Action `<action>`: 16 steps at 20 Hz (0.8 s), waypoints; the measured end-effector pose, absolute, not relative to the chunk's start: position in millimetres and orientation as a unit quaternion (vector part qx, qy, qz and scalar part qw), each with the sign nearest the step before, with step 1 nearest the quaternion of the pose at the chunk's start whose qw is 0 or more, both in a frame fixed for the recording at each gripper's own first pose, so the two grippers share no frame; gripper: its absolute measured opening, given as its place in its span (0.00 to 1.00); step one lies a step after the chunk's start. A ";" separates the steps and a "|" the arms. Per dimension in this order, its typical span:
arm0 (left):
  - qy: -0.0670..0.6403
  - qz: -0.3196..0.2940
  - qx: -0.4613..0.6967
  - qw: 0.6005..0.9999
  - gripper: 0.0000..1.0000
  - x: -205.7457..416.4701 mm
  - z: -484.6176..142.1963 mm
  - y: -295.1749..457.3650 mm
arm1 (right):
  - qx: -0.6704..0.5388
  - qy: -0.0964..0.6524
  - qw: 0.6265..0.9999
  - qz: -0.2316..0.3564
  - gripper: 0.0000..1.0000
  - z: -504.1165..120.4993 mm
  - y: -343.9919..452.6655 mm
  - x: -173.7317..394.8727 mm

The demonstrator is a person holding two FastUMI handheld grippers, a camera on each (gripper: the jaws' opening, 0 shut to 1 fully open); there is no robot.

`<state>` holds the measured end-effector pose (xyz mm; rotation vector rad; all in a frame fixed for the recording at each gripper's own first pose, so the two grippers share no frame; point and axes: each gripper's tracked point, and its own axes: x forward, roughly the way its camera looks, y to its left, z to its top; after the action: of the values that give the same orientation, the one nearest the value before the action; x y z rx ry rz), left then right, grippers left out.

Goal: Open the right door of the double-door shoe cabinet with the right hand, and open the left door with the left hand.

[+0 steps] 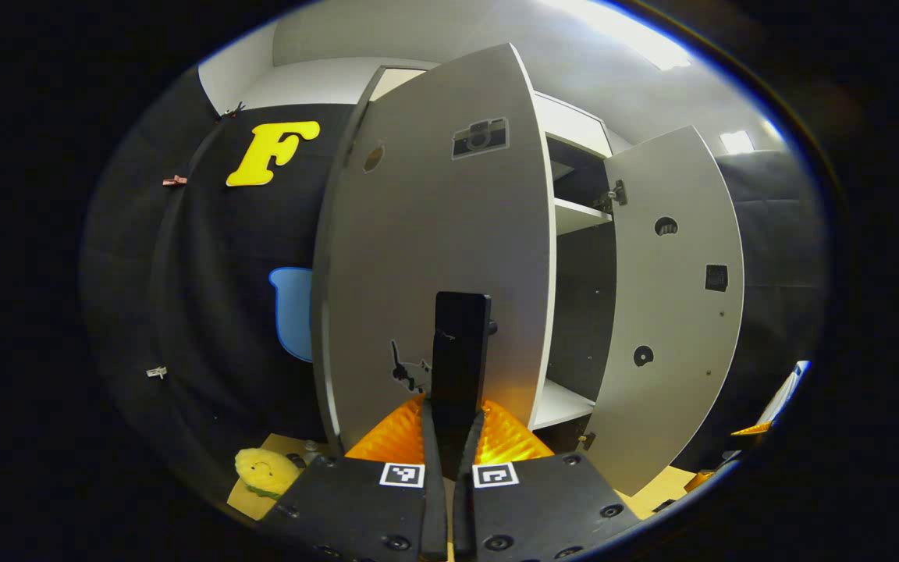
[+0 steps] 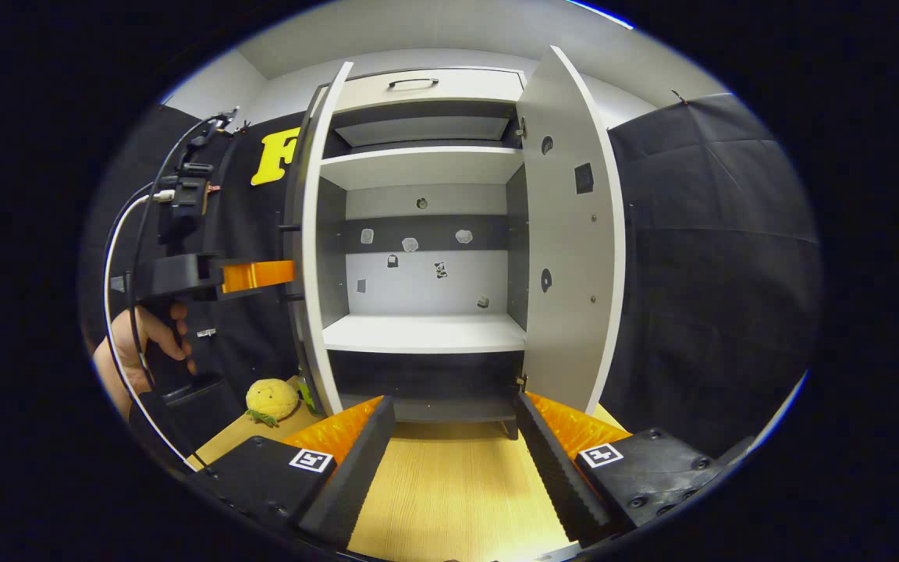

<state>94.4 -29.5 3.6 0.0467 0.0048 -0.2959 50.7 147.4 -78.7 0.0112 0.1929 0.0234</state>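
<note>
In the right gripper view, a hand (image 2: 133, 355) at nine o'clock holds the left hand-held gripper (image 2: 282, 273), whose fingers reach to the outer face of the left door (image 2: 310, 257). A yellow plush toy (image 2: 271, 398) lies on the desk (image 2: 449, 492) at about eight o'clock, near the foot of that door. The shoe cabinet (image 2: 426, 168) stands in the middle with both doors swung out, its shelves bare and a handled drawer (image 2: 418, 84) at twelve o'clock. The right door (image 2: 574, 257) hangs open at about two o'clock. The right hand-held gripper (image 2: 457, 437) at six o'clock has its jaws spread wide, touching nothing, apart from the cabinet. In the left gripper view, the same toy (image 1: 264, 471) sits at seven o'clock. The left hand-held gripper (image 1: 457, 375) at six o'clock has its jaws nearly together, clamped on the dark handle (image 1: 461, 343) on the front of the left door (image 1: 434, 234). The right door (image 1: 672, 312) stands open at three o'clock.
</note>
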 end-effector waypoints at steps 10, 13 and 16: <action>-0.017 -0.053 0.045 0.997 0.07 80.7 11.6 74.6 | -0.005 0.108 0.994 0.018 0.98 -85.8 155.2 42.2; 0.004 -0.047 0.032 0.998 0.05 83.3 12.6 112.6 | -0.039 0.086 0.995 0.014 0.98 -66.2 139.6 44.0; 0.012 -0.076 -0.017 0.997 0.05 80.5 12.5 103.1 | -0.038 0.066 0.997 0.002 0.98 -49.9 122.6 47.9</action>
<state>80.5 103.1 12.5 -0.0338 0.0235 -0.1516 47.9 122.6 -49.9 -0.0752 0.1326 0.0048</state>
